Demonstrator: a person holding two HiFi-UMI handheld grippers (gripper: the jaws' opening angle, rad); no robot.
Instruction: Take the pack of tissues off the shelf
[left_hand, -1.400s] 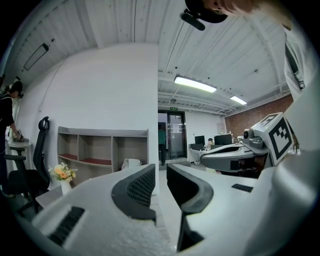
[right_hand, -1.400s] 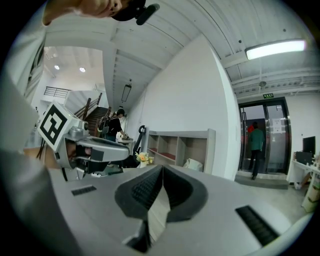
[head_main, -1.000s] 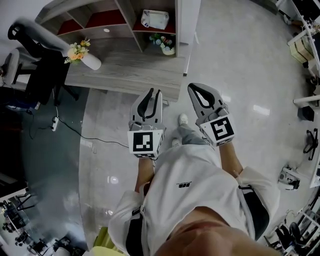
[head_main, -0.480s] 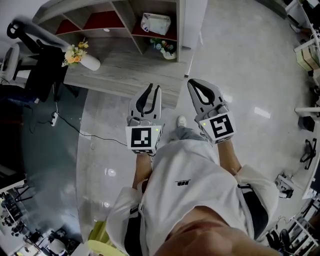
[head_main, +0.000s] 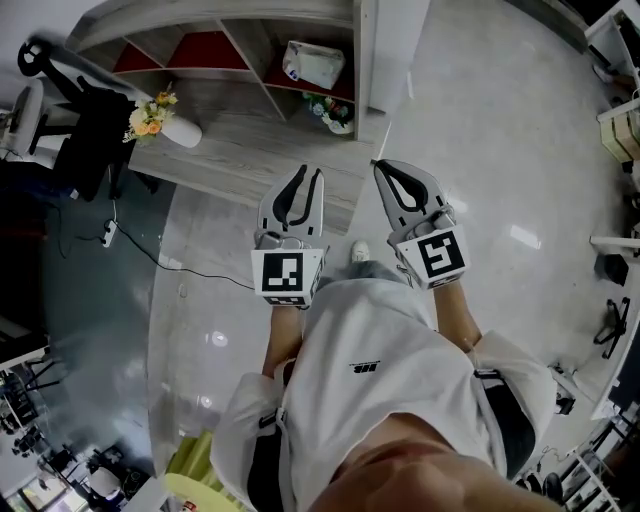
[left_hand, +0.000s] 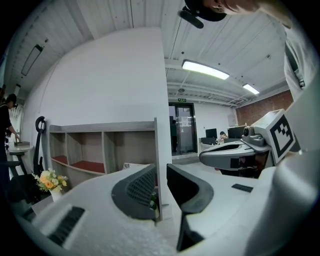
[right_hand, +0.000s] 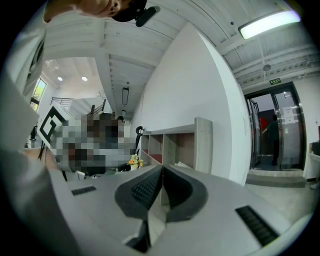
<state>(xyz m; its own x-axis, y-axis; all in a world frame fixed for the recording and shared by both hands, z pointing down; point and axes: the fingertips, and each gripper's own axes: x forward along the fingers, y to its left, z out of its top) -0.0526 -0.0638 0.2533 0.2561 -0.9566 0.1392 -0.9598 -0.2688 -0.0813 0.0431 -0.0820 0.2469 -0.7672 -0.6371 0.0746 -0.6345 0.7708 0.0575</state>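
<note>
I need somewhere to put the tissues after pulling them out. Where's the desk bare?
The desktop is bare between the flower vase and the small plant by the tissue pack. The two red-floored shelf bays left of the pack also look empty. The right end is crowded.

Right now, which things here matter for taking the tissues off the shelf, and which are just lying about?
For the job: pack of tissues, shelf, left gripper, right gripper.
Just around: flower vase, office chair, potted plant.
</note>
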